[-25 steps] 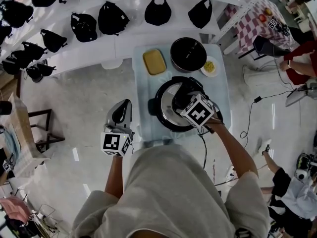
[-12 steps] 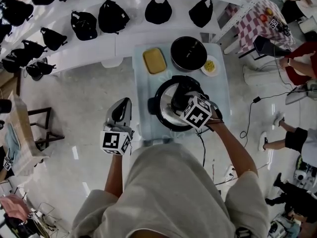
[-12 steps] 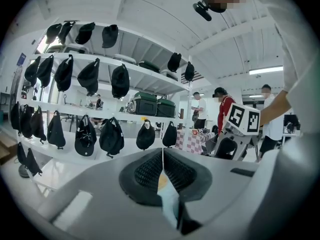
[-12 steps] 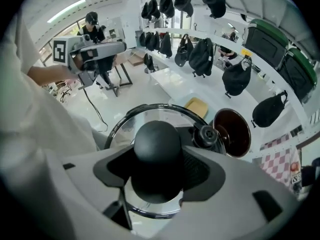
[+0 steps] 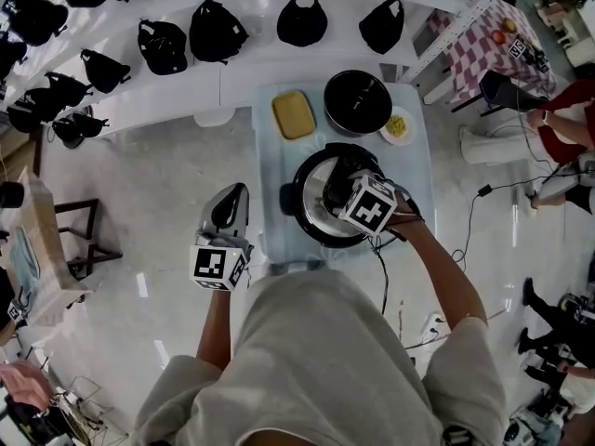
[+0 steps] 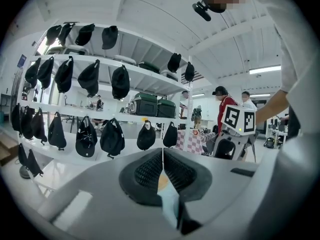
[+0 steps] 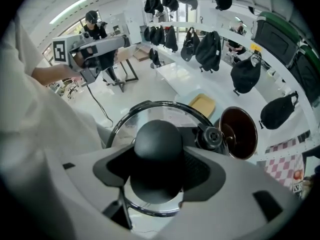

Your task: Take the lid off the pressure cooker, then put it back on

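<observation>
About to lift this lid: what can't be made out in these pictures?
Head view: right claw covers the lid knob.
Right gripper view: the claw's body hides the lid's near rim; locked to the pressure cooker or not, unclear.
Left gripper view: cooker not visible.

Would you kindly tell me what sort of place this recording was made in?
Likely a lab or staged showroom: white shelves hung with black bags, a table holding a pressure cooker, bystanders nearby.
</observation>
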Tool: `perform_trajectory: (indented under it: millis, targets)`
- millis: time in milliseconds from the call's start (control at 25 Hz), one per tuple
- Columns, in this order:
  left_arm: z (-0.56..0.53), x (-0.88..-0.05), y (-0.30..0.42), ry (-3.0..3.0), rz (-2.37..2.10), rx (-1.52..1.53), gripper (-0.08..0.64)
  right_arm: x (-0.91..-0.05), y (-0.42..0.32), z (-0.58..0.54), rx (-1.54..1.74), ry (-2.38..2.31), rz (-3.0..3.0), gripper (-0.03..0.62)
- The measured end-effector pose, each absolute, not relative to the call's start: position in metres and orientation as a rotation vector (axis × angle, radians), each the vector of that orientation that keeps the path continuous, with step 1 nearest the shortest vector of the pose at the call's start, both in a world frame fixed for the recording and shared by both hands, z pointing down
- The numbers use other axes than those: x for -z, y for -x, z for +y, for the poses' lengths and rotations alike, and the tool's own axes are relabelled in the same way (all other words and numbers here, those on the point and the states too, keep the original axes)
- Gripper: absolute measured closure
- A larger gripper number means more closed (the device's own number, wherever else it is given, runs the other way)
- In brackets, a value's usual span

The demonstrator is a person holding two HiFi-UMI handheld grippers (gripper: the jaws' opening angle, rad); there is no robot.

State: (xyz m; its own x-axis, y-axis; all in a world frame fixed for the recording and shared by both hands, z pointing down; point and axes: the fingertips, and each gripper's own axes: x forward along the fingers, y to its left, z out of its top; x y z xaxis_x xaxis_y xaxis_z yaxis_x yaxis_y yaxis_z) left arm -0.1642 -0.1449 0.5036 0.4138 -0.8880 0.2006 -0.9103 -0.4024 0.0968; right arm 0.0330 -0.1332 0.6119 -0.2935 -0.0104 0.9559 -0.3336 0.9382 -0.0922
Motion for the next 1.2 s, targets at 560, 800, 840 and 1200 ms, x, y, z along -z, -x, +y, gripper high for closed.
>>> perform_trajectory:
  millis: [560, 800, 840, 1200]
  targets:
    - [-0.146, -0.501, 0.170, -2.471, -1.612, -0.172, 0.551, -0.614, -0.031, -0.124, -0.008, 0.154, -1.781, 0.312]
    - [-0.146, -0.500, 0.173, -2.467, -1.621, -0.173, 0.551, -0.614, -0.031, -0.119, 0.060, 0.256, -1.779, 0.308]
    - [-0.147, -0.500, 0.173, -2.468, -1.622, -0.173, 0.551, -0.614, -0.030, -0.120, 0.059, 0.248, -1.779, 0.308]
    - [-0.146, -0.497, 0.166, -2.490, -1.616, -0.173, 0.551, -0.612, -0.037, -0.123, 0.016, 0.110, -1.863, 0.300]
